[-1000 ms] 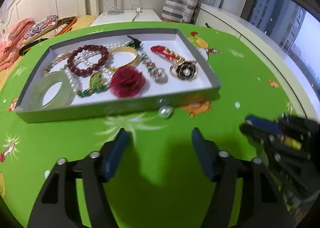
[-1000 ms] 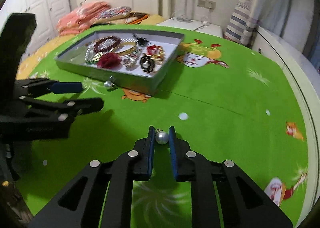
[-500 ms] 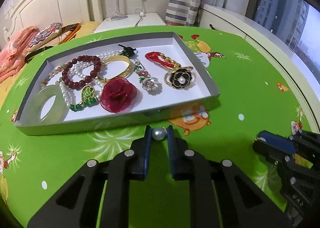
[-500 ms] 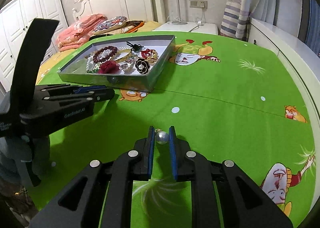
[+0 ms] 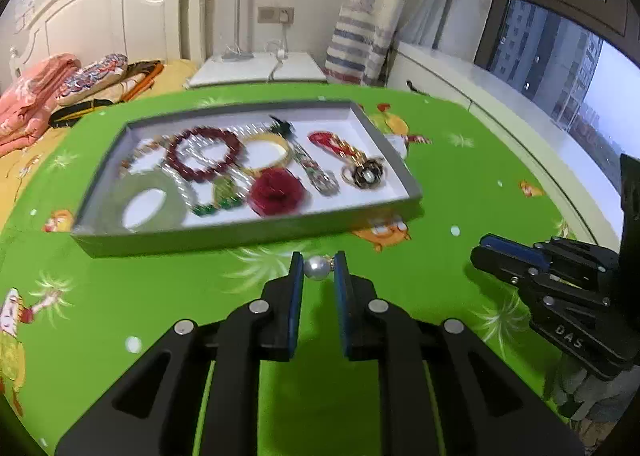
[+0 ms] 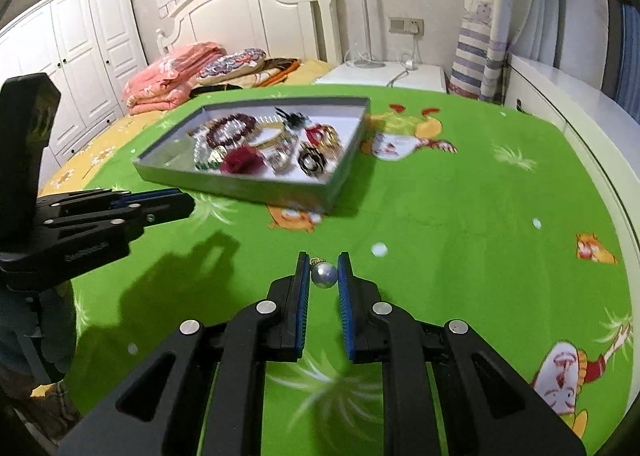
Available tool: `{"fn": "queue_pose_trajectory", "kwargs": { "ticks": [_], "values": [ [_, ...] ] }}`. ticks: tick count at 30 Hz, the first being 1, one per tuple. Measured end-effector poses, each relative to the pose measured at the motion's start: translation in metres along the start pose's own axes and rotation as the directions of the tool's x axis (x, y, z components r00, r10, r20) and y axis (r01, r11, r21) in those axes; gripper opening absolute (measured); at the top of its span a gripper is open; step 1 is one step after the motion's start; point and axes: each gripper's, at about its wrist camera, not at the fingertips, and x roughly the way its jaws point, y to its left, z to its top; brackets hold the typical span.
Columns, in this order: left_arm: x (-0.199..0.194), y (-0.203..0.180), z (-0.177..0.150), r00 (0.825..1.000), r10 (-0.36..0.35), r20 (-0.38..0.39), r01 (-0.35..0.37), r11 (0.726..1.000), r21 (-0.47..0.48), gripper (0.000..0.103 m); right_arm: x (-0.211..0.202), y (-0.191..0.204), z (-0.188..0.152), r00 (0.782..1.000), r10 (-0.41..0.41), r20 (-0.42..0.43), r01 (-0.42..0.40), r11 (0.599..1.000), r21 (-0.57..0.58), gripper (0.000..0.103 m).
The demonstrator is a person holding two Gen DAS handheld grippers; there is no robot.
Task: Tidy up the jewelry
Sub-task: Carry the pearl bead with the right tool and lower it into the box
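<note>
Left gripper (image 5: 319, 269), right gripper (image 6: 324, 273): each nearly closed, pinching 1 pearl.

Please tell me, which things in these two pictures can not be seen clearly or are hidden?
- Left wrist view: the jewelry in the grey tray is motion-blurred; clasps and beads are unreadable.
- Right wrist view: the tray's near wall hides the pieces lying behind it.
- Both views: whether each pearl earring is lifted off the green tablecloth is unclear.
- Right wrist view: the left gripper is side-on; its pearl is hidden.
</note>
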Motion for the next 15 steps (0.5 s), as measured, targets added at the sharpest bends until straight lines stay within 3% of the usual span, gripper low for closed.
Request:
{"fn": "queue_pose_trajectory", "kwargs": {
  "ticks": [15],
  "values": [
    [-0.02, 0.043, 0.023, 0.998, 0.041, 0.047, -0.04, 0.999, -0.033, 0.015, 0.017, 0.033, 0.043, 0.998, 0.035, 0.047, -0.034, 0.999, -0.025, 0.016]
  ]
}}
